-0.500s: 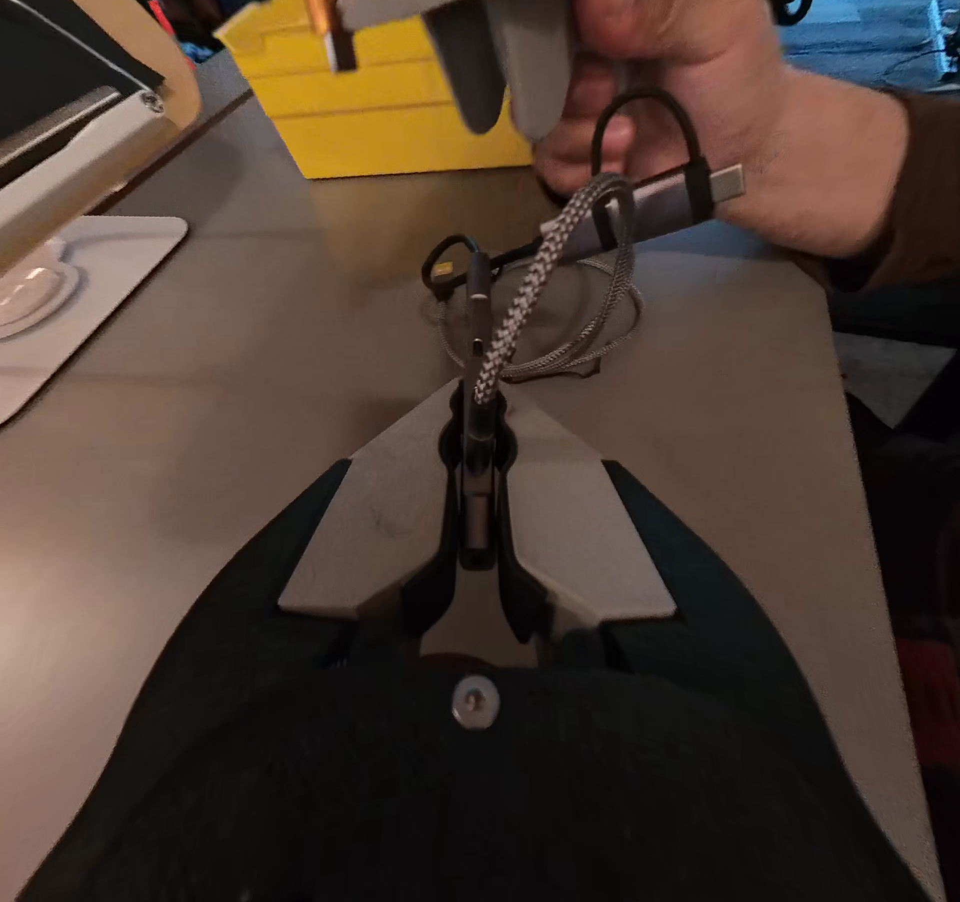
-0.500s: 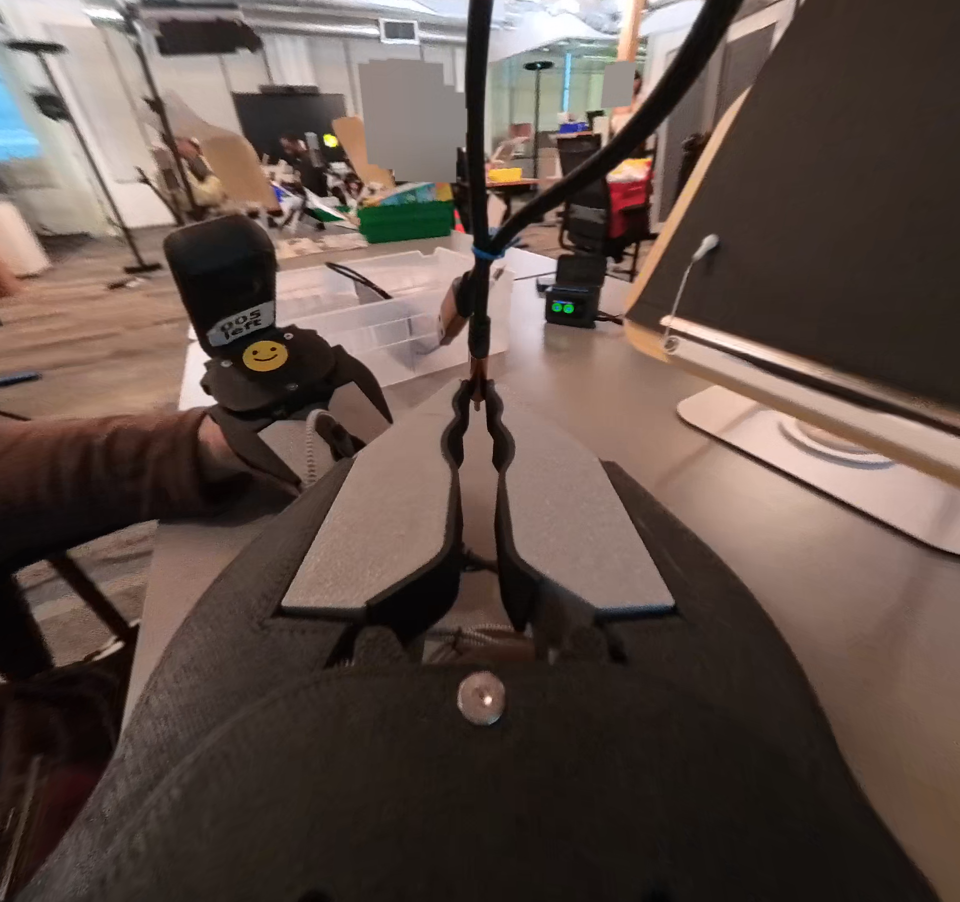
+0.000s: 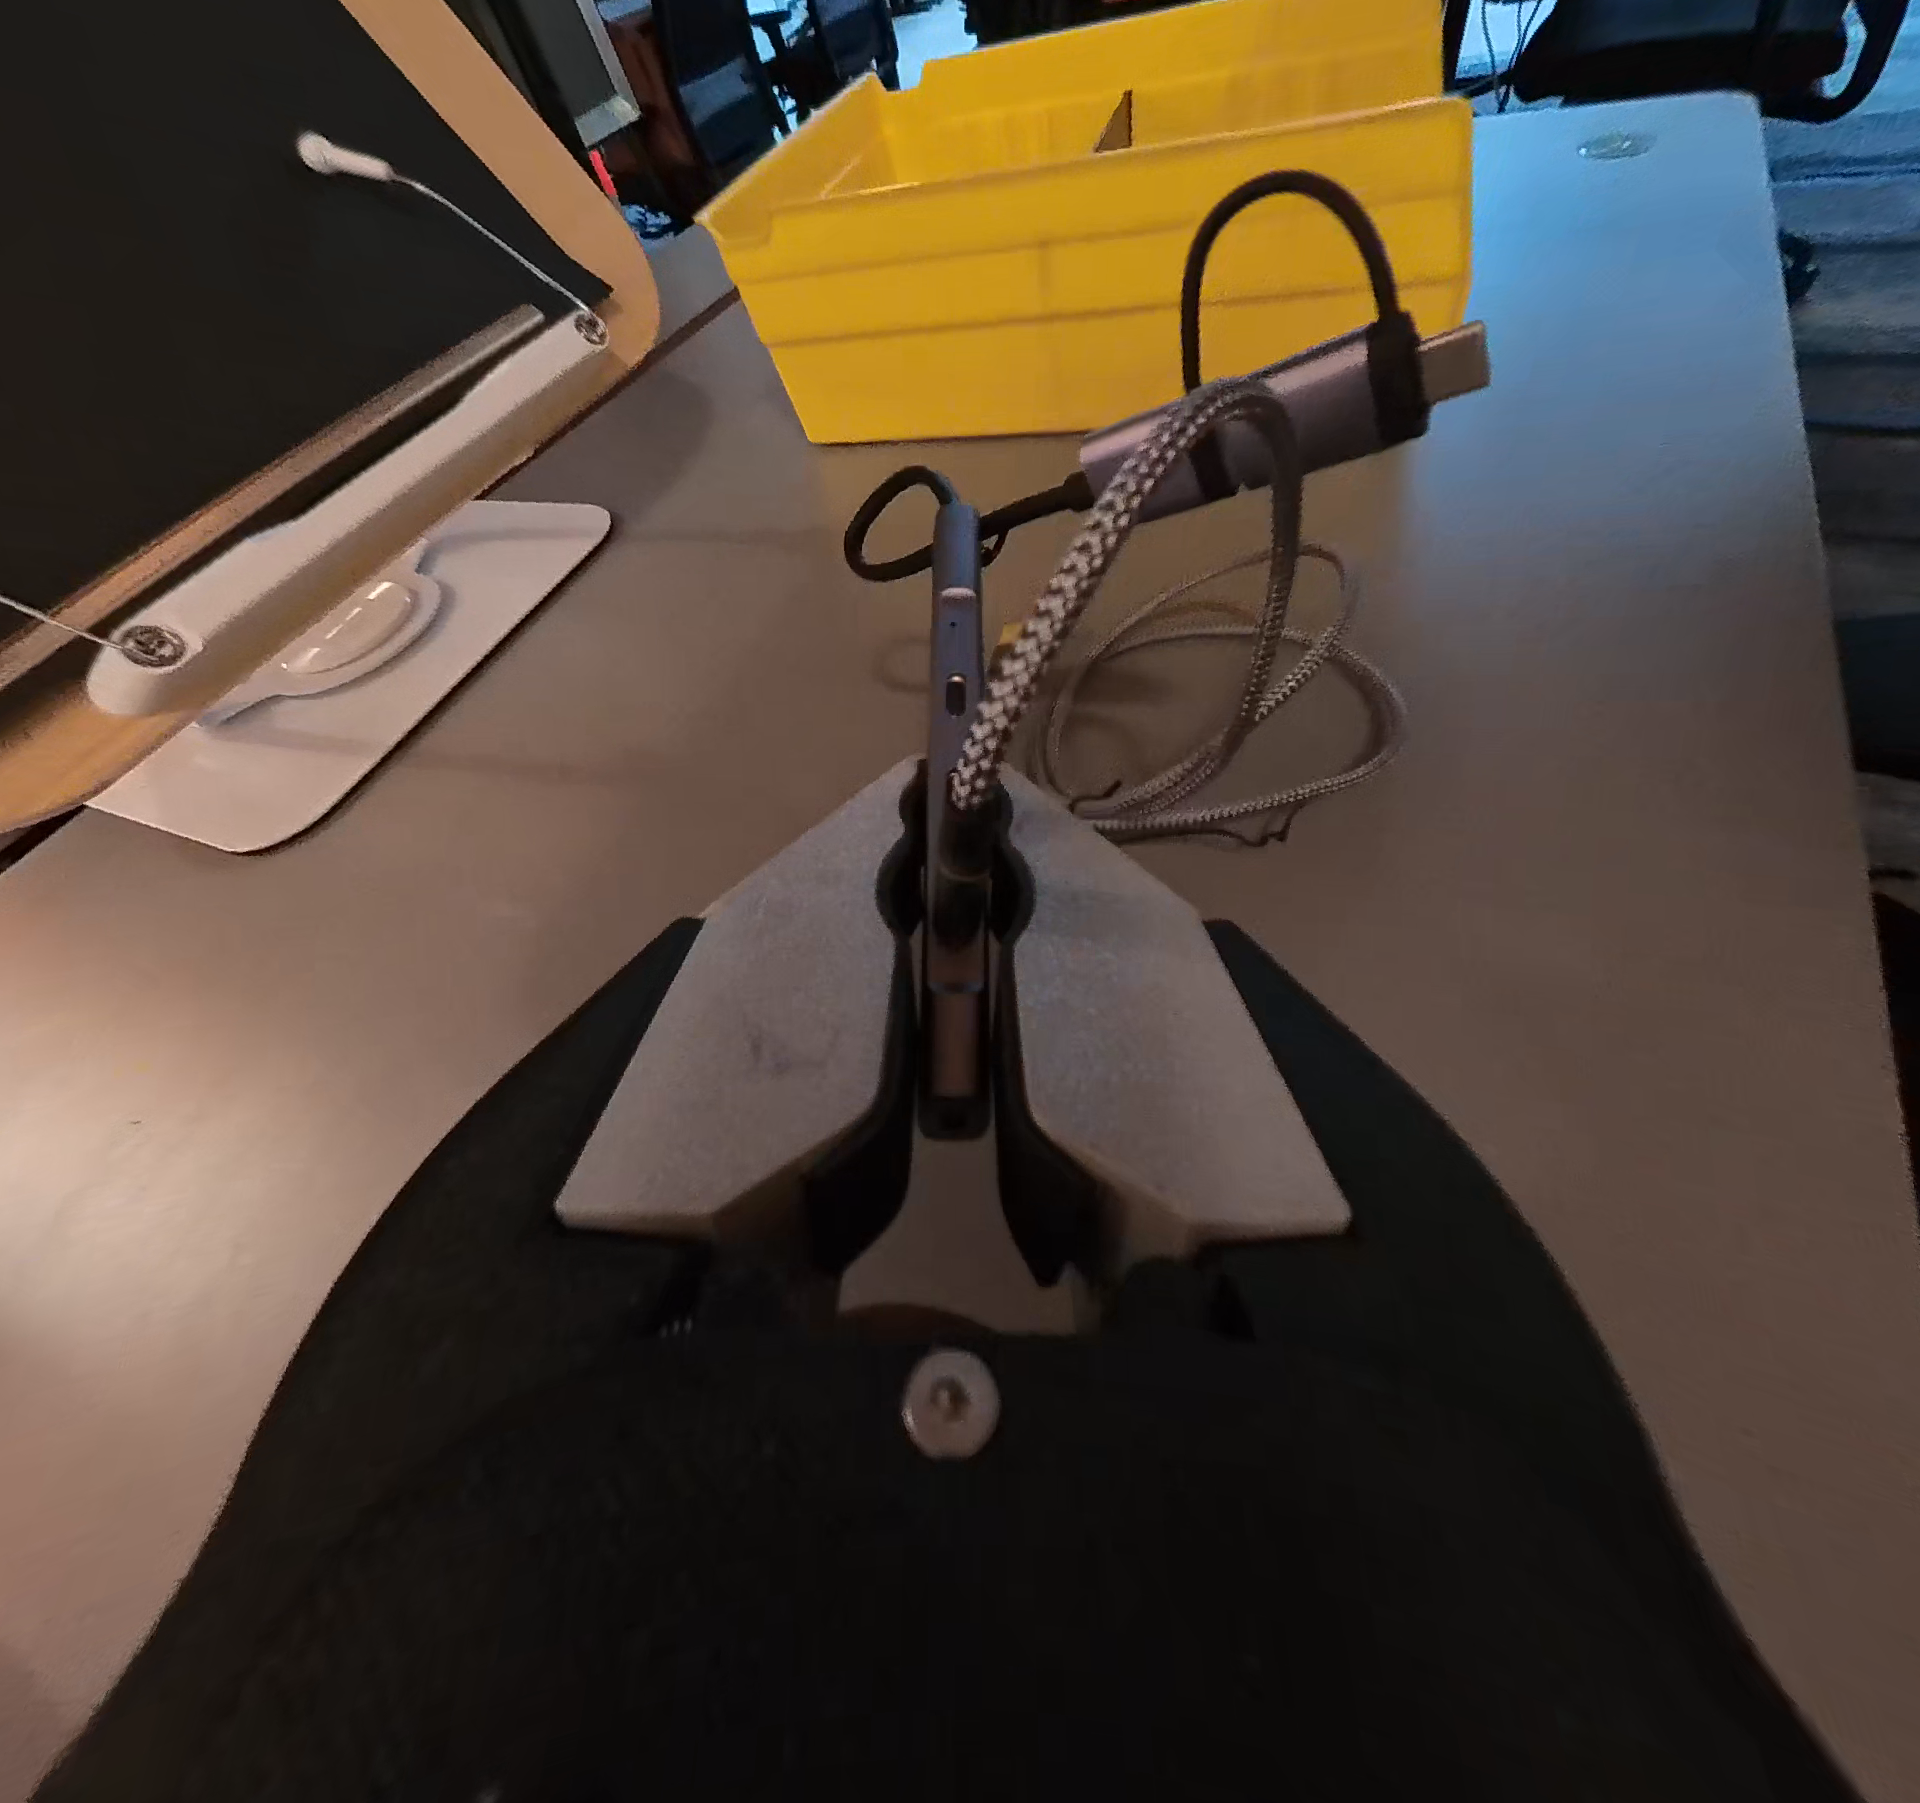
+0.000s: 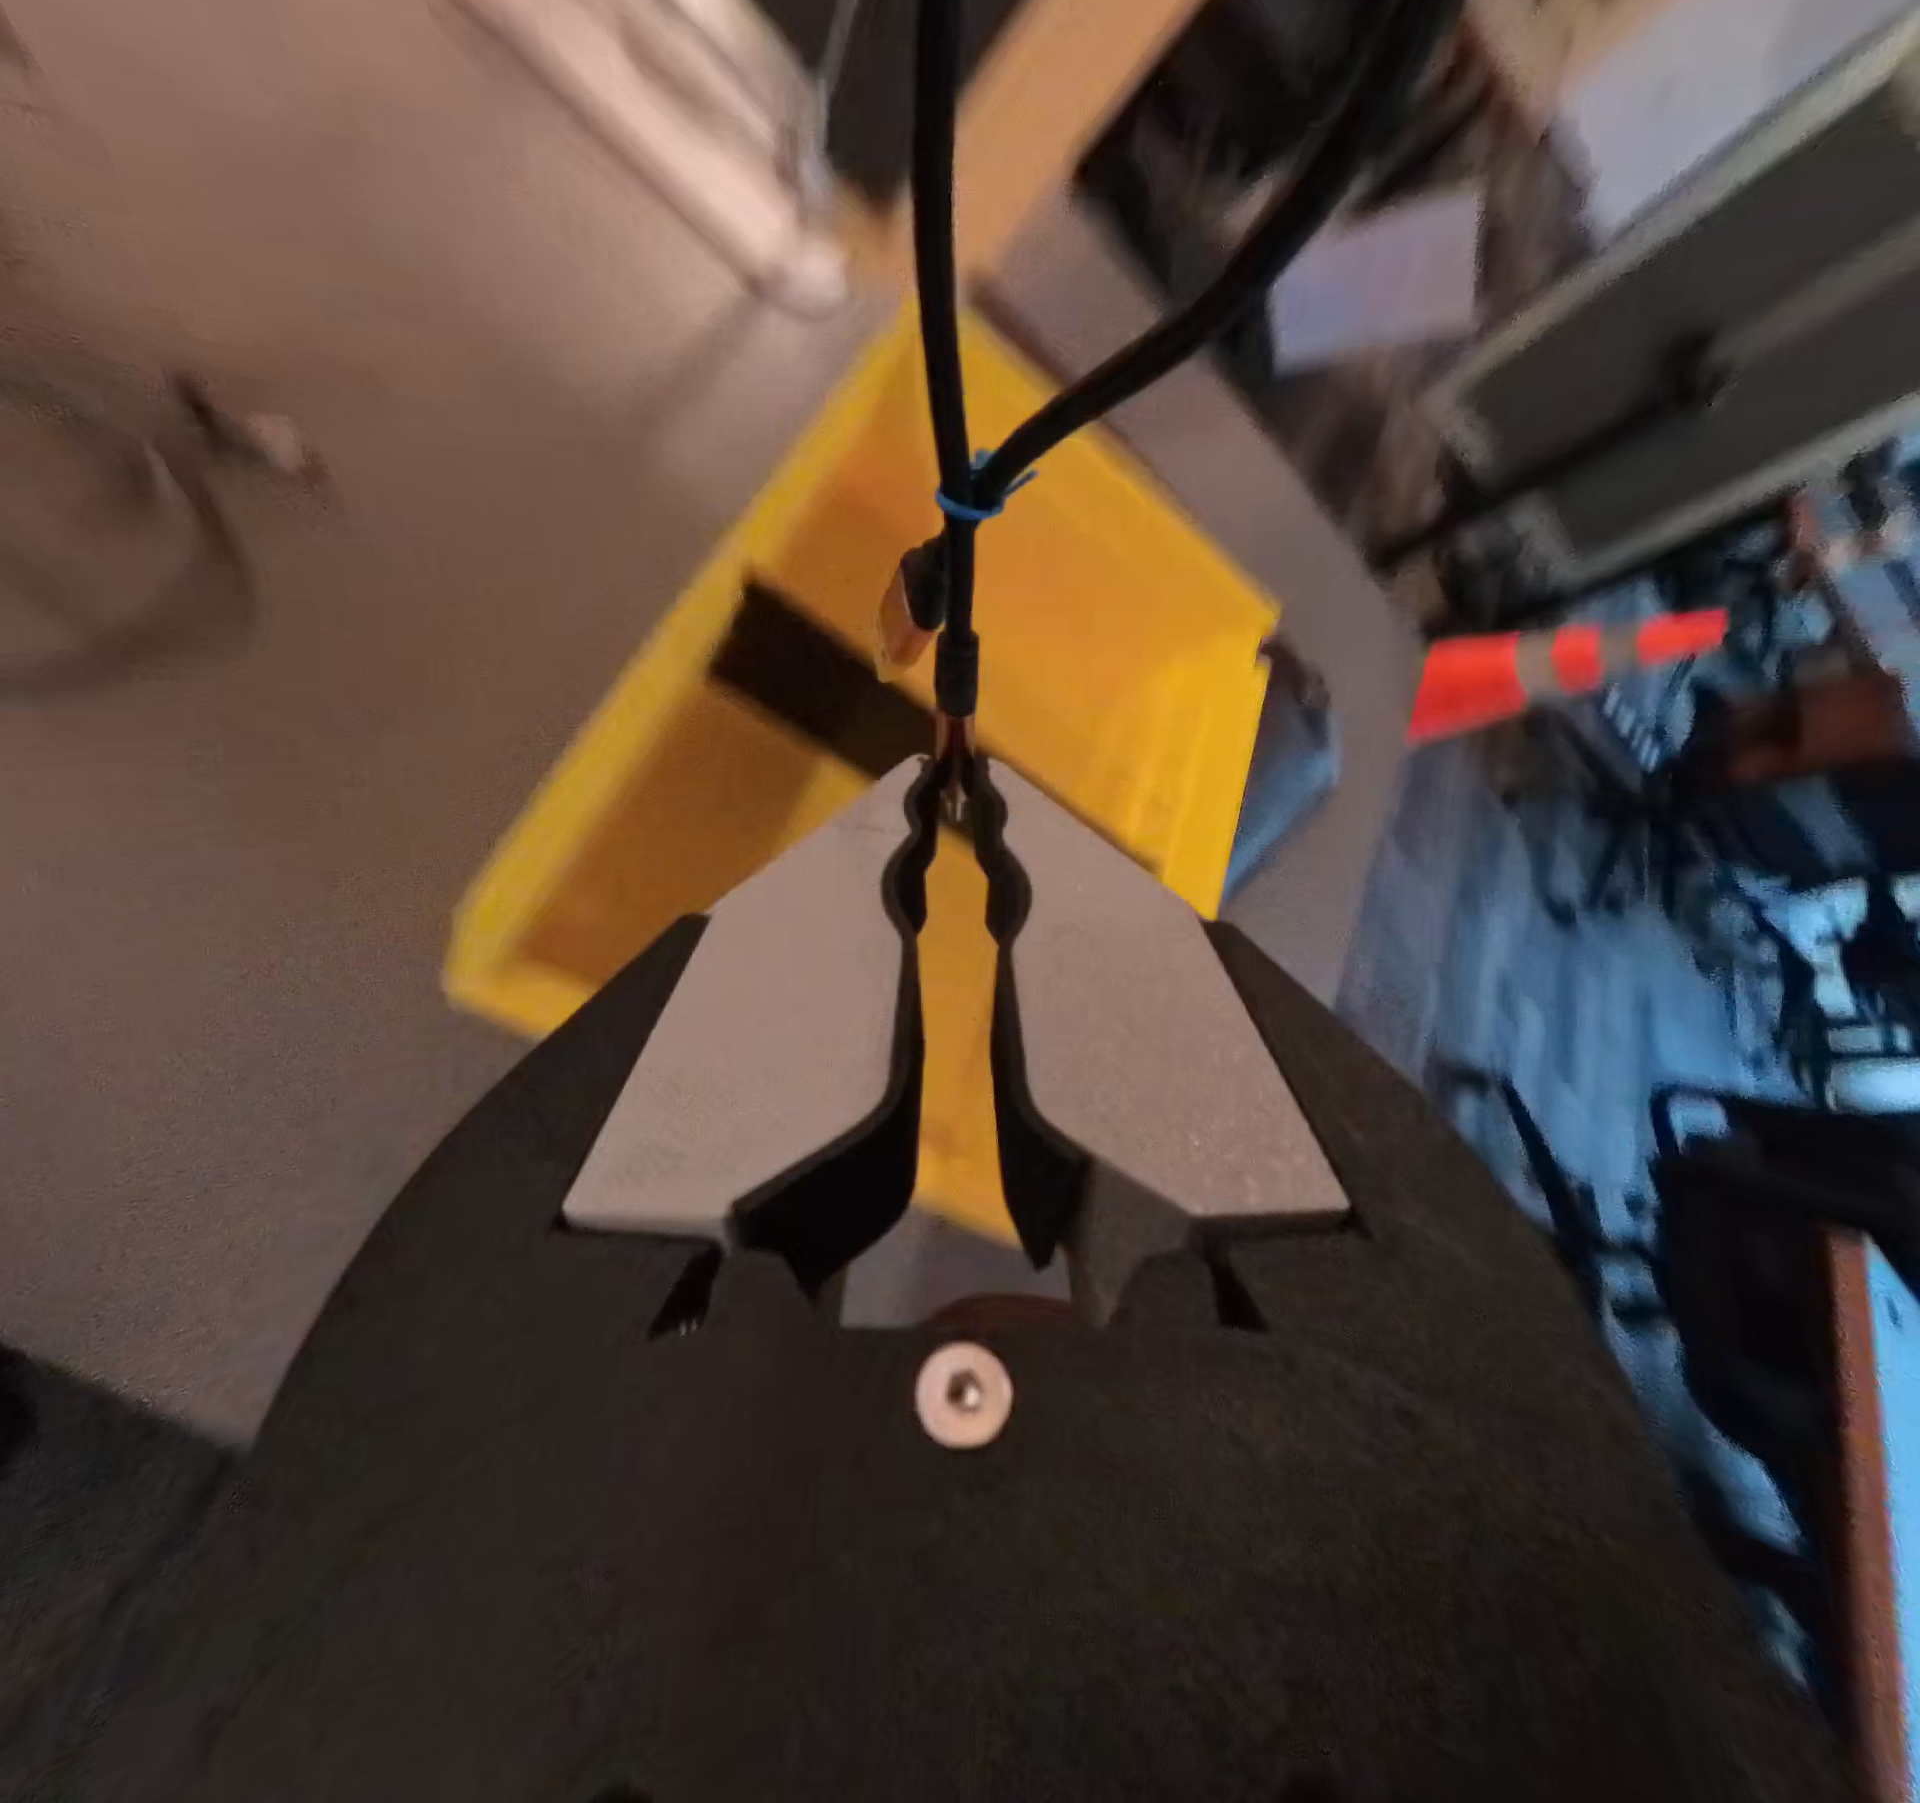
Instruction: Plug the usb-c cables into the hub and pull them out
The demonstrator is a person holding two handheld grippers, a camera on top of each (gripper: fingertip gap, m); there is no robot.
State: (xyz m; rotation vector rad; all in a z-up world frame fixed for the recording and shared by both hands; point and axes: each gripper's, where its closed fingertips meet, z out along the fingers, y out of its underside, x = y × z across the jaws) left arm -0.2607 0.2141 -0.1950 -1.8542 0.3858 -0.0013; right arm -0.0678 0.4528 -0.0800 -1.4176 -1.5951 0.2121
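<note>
My left wrist view is dim but sharp, cool blue light at the top, edges bowed by the wide lens. My right wrist view is heavily motion-blurred, worst toward the frame's edges.

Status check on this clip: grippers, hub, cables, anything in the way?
Left gripper shut on hub, braided cable attached. Right gripper shut on black cable end, over yellow bin. View blurred; no obstruction seen.
</note>
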